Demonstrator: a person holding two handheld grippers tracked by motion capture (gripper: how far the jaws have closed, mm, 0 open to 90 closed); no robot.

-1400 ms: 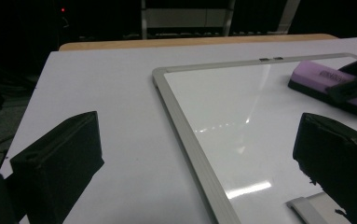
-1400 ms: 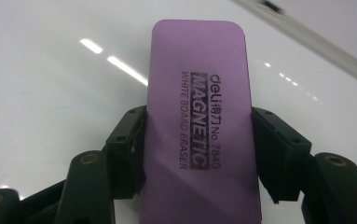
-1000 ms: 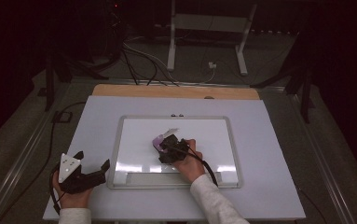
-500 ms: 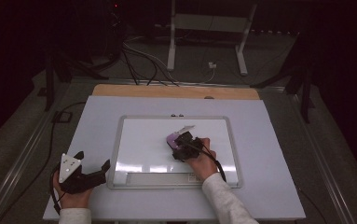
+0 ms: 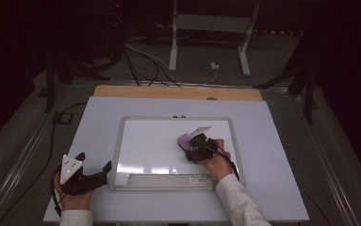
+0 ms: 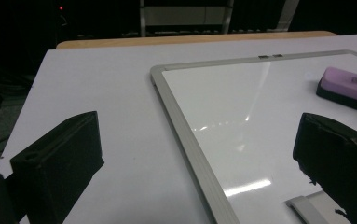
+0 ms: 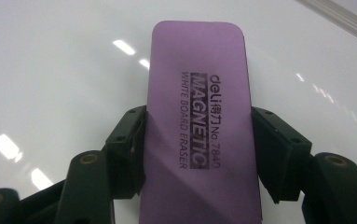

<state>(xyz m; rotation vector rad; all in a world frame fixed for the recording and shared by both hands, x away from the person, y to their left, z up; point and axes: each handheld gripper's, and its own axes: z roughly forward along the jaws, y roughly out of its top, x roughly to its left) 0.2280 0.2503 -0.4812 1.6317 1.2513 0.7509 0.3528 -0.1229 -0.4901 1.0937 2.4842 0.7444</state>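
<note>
High view: the eraser [image 5: 185, 139] lies on the whiteboard [image 5: 150, 146], right of its middle, gripped by the right tongs [image 5: 193, 144]. Its long axis runs away from the right hand [image 5: 214, 162], up and to the left across the board. The left tongs [image 5: 95, 173] rest on the table [image 5: 272, 155] just off the board's near left corner, well apart from the eraser.

Left gripper view: the jaws stand wide with nothing between them; the board's frame runs between them and the eraser [image 6: 346, 86] lies far off to the right.

Right gripper view: the jaws clamp the eraser [image 7: 199, 126] across its two long sides, its length pointing straight ahead, flat on the board [image 7: 50, 70].
</note>
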